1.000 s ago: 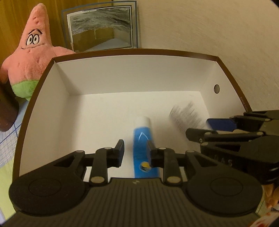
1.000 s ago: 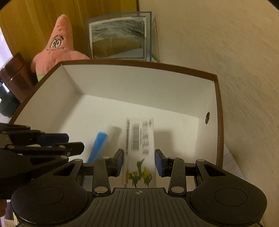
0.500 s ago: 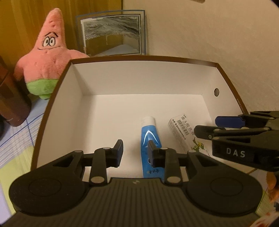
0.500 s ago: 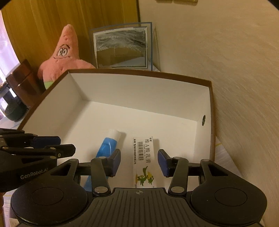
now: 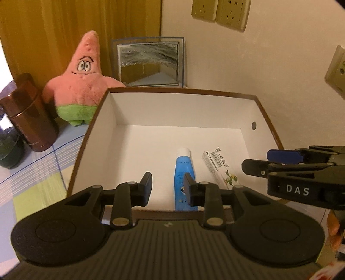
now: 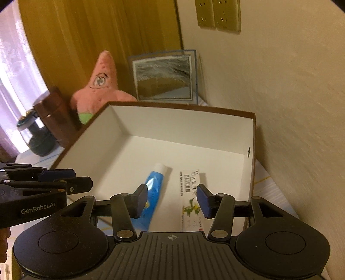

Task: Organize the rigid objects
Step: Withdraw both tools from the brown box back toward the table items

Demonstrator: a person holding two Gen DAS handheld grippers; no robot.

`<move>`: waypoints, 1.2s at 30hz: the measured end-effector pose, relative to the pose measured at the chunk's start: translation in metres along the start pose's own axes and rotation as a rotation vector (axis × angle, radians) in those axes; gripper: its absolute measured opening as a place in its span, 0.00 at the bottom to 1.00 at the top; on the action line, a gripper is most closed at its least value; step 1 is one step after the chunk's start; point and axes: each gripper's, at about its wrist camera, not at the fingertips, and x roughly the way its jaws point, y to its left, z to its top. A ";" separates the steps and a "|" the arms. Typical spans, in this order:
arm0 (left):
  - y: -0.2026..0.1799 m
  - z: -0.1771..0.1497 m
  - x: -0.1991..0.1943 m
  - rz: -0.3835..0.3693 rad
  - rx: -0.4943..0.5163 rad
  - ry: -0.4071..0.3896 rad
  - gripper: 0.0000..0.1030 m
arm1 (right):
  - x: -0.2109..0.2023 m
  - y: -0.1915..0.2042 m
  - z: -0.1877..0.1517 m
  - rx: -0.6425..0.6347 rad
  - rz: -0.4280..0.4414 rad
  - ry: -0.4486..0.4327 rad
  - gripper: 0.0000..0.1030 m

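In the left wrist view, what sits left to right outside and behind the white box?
Brown metal canister → pink star-shaped plush toy → glass-framed picture → beige wall sockets.

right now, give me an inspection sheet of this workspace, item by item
surface: checked cloth under the box.
job's things: blue tube and small carton lie side by side, apart, on the white box floor.
clutter: pink star plush, brown canister, framed picture.
grippers: left gripper open, empty; right gripper opening, empty, above the box.
cables: nothing seen.
surroundings: wall sockets, yellow curtain.
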 end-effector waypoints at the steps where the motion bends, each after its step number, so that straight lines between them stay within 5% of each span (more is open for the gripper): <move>1: 0.000 -0.003 -0.006 0.003 -0.004 -0.006 0.26 | -0.005 0.002 -0.002 -0.004 0.008 -0.007 0.46; 22: 0.019 -0.087 -0.115 0.047 -0.104 -0.065 0.27 | -0.078 0.055 -0.063 -0.115 0.122 -0.036 0.47; 36: 0.024 -0.134 -0.154 0.078 -0.147 -0.058 0.30 | -0.095 0.088 -0.106 -0.187 0.201 0.023 0.47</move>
